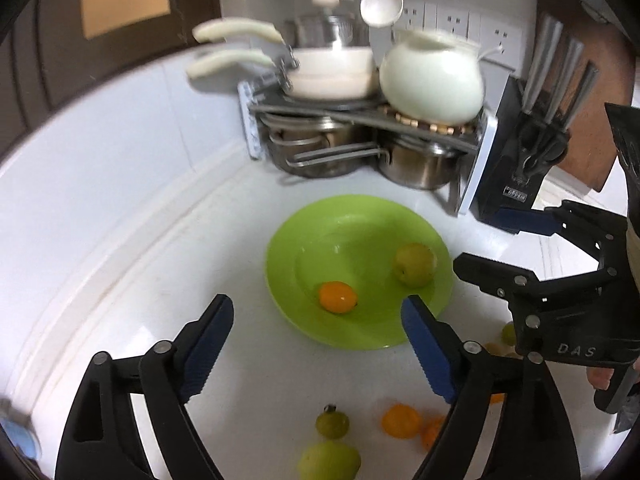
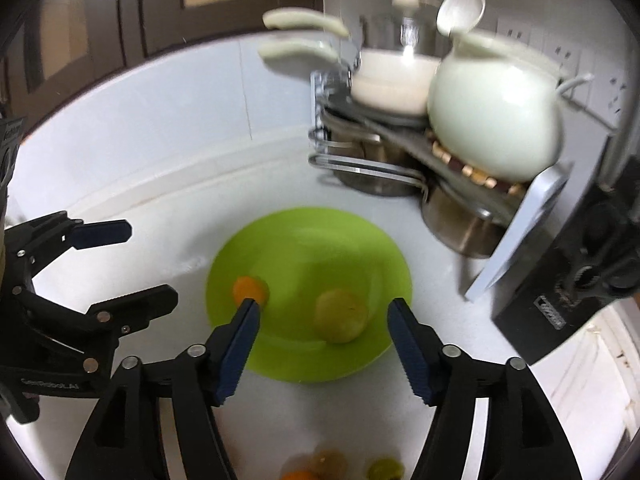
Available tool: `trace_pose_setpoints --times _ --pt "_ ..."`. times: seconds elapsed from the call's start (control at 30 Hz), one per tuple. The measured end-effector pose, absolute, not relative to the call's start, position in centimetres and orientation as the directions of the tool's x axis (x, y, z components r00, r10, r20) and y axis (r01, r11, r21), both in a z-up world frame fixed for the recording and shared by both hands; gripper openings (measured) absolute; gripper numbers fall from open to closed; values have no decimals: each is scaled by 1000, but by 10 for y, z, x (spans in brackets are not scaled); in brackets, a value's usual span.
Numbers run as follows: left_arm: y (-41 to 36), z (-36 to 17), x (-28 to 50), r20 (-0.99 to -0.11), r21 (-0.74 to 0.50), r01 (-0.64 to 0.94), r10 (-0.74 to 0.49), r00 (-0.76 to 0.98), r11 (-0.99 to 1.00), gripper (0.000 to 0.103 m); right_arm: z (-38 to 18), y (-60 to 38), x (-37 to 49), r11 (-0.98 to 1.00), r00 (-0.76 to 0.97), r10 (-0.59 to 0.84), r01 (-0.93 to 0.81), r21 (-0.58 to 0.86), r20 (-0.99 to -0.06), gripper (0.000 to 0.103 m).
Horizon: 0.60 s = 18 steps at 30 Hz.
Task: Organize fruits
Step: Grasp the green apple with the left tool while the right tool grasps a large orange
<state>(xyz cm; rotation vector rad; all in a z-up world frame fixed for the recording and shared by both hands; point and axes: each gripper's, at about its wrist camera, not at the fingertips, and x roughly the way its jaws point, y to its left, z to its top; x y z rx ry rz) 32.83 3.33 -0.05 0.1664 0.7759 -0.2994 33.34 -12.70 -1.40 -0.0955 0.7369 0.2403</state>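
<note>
A lime-green plate (image 1: 320,240) lies on the white counter and holds an orange fruit (image 1: 338,297) and a yellow-green fruit (image 1: 414,264). My left gripper (image 1: 318,314) is open and empty, just in front of the plate's near rim. Loose fruits lie below it: a small green one (image 1: 332,423), a larger green one (image 1: 329,460) and an orange one (image 1: 401,421). In the right wrist view my right gripper (image 2: 322,320) is open and empty over the plate (image 2: 304,240), with the yellow-green fruit (image 2: 341,315) between its fingers and the orange fruit (image 2: 250,289) by the left fingertip.
A metal rack (image 1: 360,136) with cream pans, a white kettle (image 1: 432,80) and steel pots stands behind the plate. A black knife block (image 1: 520,168) stands to its right. The right gripper (image 1: 476,248) shows at the right of the left wrist view.
</note>
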Motion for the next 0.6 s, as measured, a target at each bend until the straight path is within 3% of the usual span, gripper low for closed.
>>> trace_pose_setpoints --times 0.27,0.6 --pt "61 24 286 -653 18 253 -180 736 967 97 7 -115 287 969 767 185 -246 -15 -614 82" --pt "80 17 240 -644 54 242 -151 750 969 98 10 -98 247 958 775 202 -283 -42 -599 82"
